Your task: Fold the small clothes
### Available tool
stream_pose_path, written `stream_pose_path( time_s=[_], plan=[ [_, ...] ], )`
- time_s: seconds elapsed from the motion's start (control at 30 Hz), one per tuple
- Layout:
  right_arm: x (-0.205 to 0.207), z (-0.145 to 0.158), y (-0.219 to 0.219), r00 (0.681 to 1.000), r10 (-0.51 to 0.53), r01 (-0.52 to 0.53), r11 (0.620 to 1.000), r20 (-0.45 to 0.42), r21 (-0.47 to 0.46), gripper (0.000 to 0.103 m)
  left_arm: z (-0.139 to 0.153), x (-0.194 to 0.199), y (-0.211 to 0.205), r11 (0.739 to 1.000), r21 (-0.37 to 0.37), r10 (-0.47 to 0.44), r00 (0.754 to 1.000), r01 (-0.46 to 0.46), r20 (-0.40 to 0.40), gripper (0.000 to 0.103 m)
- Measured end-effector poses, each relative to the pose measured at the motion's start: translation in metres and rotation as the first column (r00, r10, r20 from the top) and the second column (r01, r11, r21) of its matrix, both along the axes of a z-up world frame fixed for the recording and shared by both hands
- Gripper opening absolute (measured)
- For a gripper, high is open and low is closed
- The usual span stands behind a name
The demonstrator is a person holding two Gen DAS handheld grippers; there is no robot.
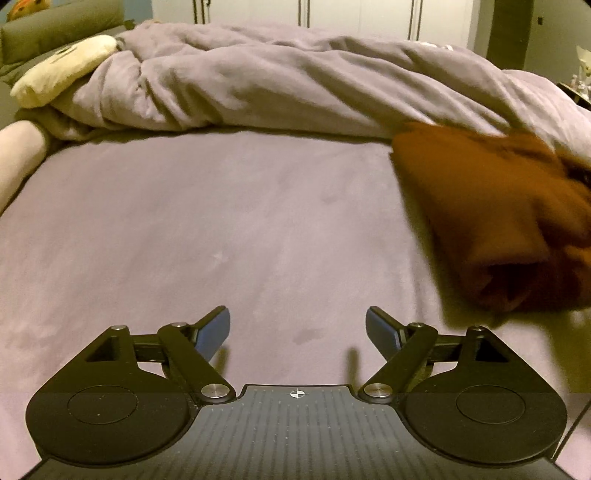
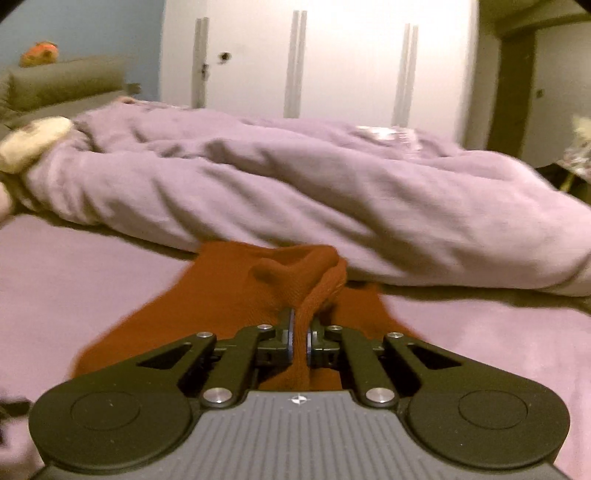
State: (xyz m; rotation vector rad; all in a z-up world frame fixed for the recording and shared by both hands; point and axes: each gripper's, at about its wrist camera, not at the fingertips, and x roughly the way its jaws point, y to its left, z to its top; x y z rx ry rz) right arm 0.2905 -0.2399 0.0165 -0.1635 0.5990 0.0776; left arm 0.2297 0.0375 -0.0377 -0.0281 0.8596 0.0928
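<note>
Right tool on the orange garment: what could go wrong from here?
1. The right tool pinches only a thin bunched ridge of the garment; a lift may slip off it or drag the whole piece.
2. The left tool hangs open over bare sheet, so nothing pins the other side; the fold could come out skewed.
3. The duvet lies right behind; cloth may catch on it.

bed [image 1: 207, 229]: lilac sheet, warm dim light | duvet [image 1: 280, 81]: rumpled, lilac, heaped along bed's far side | wardrobe [image 2: 321, 62]: white doors, long handles, behind bed | headboard [image 2: 62, 83]: olive, at bed's left end | wall [image 2: 85, 26]: blue, above headboard | pillow [image 1: 62, 72]: cream, beside headboard
</note>
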Motion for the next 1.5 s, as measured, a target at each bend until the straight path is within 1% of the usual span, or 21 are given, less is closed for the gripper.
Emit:
stream_pose_path(
  time_s=[0.07, 0.13, 0.2, 0.27, 0.33, 0.4, 0.47, 0.6, 0.7, 0.77, 0.87, 1.0, 1.13, 1.17, 1.23, 1.3, 1.33, 1.4, 1.43, 1.47, 1.5],
  plan=[
    [0.004, -0.009, -0.018, 0.998, -0.057, 0.057, 0.998, -0.034, -0.002, 0.005, 0.000, 0.005, -0.006, 1.000, -0.014, -0.015, 1.000, 0.015, 0.001, 0.086],
    [0.009, -0.019, -0.038, 0.989, -0.069, 0.081, 0.992, -0.127, 0.094, 0.006, 0.000, 0.010, -0.015, 0.999, -0.022, -0.045, 0.999, 0.045, 0.007, 0.086],
    [0.007, -0.021, -0.051, 0.985, -0.079, 0.105, 0.980, -0.153, 0.169, 0.010, 0.000, 0.016, -0.028, 0.997, -0.010, -0.082, 0.996, 0.082, 0.019, 0.087],
    [0.003, -0.020, -0.061, 0.984, -0.075, 0.114, 0.961, -0.161, 0.251, 0.030, 0.001, 0.023, -0.039, 0.994, 0.008, -0.111, 0.993, 0.111, 0.032, 0.087],
    [0.002, -0.019, -0.072, 0.982, -0.067, 0.127, 0.924, -0.175, 0.360, 0.044, 0.001, 0.030, -0.048, 0.991, 0.024, -0.133, 0.991, 0.132, 0.035, 0.089],
    [0.005, -0.018, -0.077, 0.979, -0.058, 0.140, 0.888, -0.195, 0.438, 0.048, 0.000, 0.036, -0.056, 0.989, 0.039, -0.145, 0.989, 0.144, 0.029, 0.089],
    [0.014, -0.023, -0.074, 0.970, -0.024, 0.143, 0.863, -0.243, 0.484, 0.064, -0.002, 0.039, -0.062, 0.986, 0.053, -0.157, 0.987, 0.156, 0.020, 0.089],
    [0.024, -0.039, -0.058, 0.946, 0.051, 0.124, 0.856, -0.320, 0.501, 0.067, -0.008, 0.041, -0.070, 0.984, 0.086, -0.160, 0.987, 0.159, 0.008, 0.089],
    [0.027, -0.045, -0.048, 0.947, 0.050, 0.121, 0.859, -0.317, 0.497, 0.063, -0.013, 0.044, -0.072, 0.982, 0.103, -0.156, 0.988, 0.156, -0.009, 0.089],
    [0.029, -0.043, -0.042, 0.953, 0.077, 0.083, 0.865, -0.294, 0.496, 0.029, -0.015, 0.046, -0.073, 0.981, 0.119, -0.150, 0.988, 0.151, -0.019, 0.089],
    [0.030, -0.036, -0.027, 0.963, 0.083, 0.027, 0.918, -0.258, 0.395, 0.013, -0.016, 0.048, -0.075, 0.981, 0.124, -0.147, 0.989, 0.149, -0.024, 0.089],
    [0.013, -0.013, -0.010, 0.991, 0.072, -0.053, 0.985, -0.112, 0.165, 0.010, -0.010, 0.045, -0.075, 0.981, 0.125, -0.149, 0.989, 0.148, -0.006, 0.089],
    [-0.004, -0.005, -0.002, 0.998, 0.043, -0.040, 0.994, 0.033, -0.103, 0.010, -0.009, 0.045, -0.079, 0.979, 0.123, -0.162, 0.987, 0.162, -0.007, 0.090],
    [-0.005, -0.010, -0.003, 0.999, 0.034, -0.028, 0.989, 0.038, -0.145, 0.010, -0.011, 0.046, -0.082, 0.979, 0.127, -0.162, 0.987, 0.162, -0.016, 0.090],
    [0.001, -0.028, -0.009, 1.000, 0.016, -0.020, 0.989, -0.027, -0.148, 0.013, -0.016, 0.047, -0.086, 0.977, 0.125, -0.170, 0.985, 0.173, -0.035, 0.090],
    [0.007, -0.047, -0.020, 0.991, 0.012, -0.024, 0.996, -0.131, -0.088, 0.018, -0.019, 0.047, -0.090, 0.974, 0.125, -0.181, 0.982, 0.187, -0.052, 0.090],
    [0.003, -0.047, -0.027, 0.992, 0.001, -0.006, 0.999, -0.124, -0.033, 0.020, -0.020, 0.045, -0.091, 0.973, 0.131, -0.184, 0.981, 0.190, -0.053, 0.090],
    [-0.007, -0.034, -0.048, 0.991, -0.049, 0.064, 0.990, -0.123, 0.125, 0.036, -0.019, 0.043, -0.090, 0.973, 0.132, -0.184, 0.982, 0.189, -0.050, 0.090],
    [-0.015, -0.029, -0.062, 0.986, -0.098, 0.126, 0.967, -0.132, 0.222, 0.054, -0.019, 0.042, -0.090, 0.975, 0.124, -0.182, 0.982, 0.187, -0.045, 0.090],
    [-0.025, -0.026, -0.076, 0.981, -0.132, 0.172, 0.932, -0.143, 0.319, 0.060, -0.017, 0.042, -0.090, 0.977, 0.109, -0.181, 0.983, 0.184, -0.036, 0.090],
    [-0.035, -0.027, -0.089, 0.976, -0.142, 0.200, 0.886, -0.165, 0.419, 0.060, -0.015, 0.041, -0.091, 0.978, 0.100, -0.181, 0.983, 0.183, -0.031, 0.090]
  ],
)
